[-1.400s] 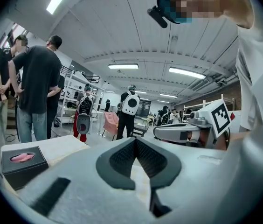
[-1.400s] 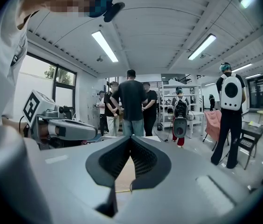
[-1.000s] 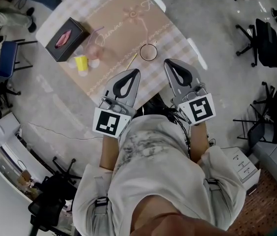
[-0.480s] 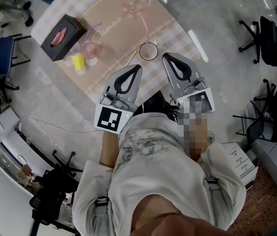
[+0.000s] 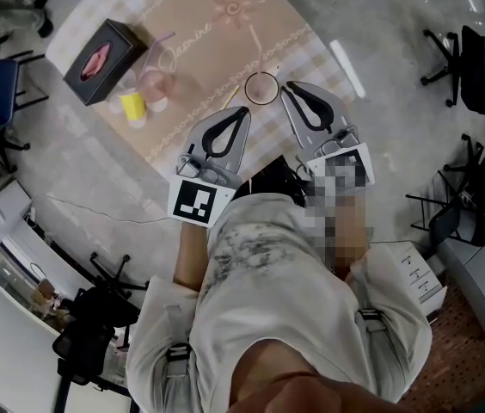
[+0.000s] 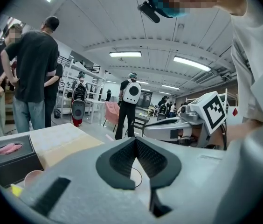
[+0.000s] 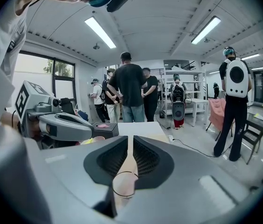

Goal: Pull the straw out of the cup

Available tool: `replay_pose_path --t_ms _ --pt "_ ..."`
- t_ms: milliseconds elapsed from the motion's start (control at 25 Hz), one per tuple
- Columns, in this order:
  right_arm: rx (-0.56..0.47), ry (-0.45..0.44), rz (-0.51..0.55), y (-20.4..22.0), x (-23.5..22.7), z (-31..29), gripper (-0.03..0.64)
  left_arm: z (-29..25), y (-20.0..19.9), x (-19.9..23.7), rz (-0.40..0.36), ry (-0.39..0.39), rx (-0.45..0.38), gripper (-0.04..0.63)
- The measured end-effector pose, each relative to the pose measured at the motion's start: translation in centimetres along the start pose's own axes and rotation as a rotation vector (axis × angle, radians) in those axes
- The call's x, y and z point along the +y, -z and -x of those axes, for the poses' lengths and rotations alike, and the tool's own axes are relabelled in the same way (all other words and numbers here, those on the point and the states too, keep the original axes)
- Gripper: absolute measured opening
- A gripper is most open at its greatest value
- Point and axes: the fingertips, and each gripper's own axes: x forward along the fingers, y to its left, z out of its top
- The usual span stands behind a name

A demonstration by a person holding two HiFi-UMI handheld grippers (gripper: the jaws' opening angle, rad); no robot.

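Note:
A clear empty cup [image 5: 260, 87] stands near the front edge of the checked tablecloth [image 5: 199, 33]. A thin yellow straw [image 5: 230, 96] lies flat on the cloth just left of it. My right gripper [image 5: 287, 89] has its tips just right of the cup. Its jaws are opening, and a narrow gap [image 7: 128, 139] shows between the pads with nothing in it. The cup's rim [image 7: 124, 183] shows beyond that gap. My left gripper [image 5: 241, 115] hovers just short of the straw, jaws shut [image 6: 135, 140] and empty.
A black tissue box [image 5: 98, 50], a pink cup [image 5: 152, 84] with a purple straw, and a yellow cup [image 5: 132, 104] sit at the cloth's left. Office chairs [image 5: 475, 67] stand to the right. Several people [image 7: 131, 94] stand beyond the table.
Both grippers have moved forward over the table's front edge. The right one's tips have drawn level with the cup. The cup and straw have not moved.

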Motion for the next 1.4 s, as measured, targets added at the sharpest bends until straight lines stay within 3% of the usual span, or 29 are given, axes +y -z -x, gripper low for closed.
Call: replay_pose_path --t_ms 560,1400 --pt "0.056 -0.018 -0.022 2.6 -1.2 -2.9 0.075 -2.4 2.7 0.9 -0.015 0.017 0.044 0.003" --pt "0.133 -0.056 -0.048 5.8 -2.5 -6.8 0.13 -4.0 5.3 2.6 0.026 0.006 0.095 0.003"
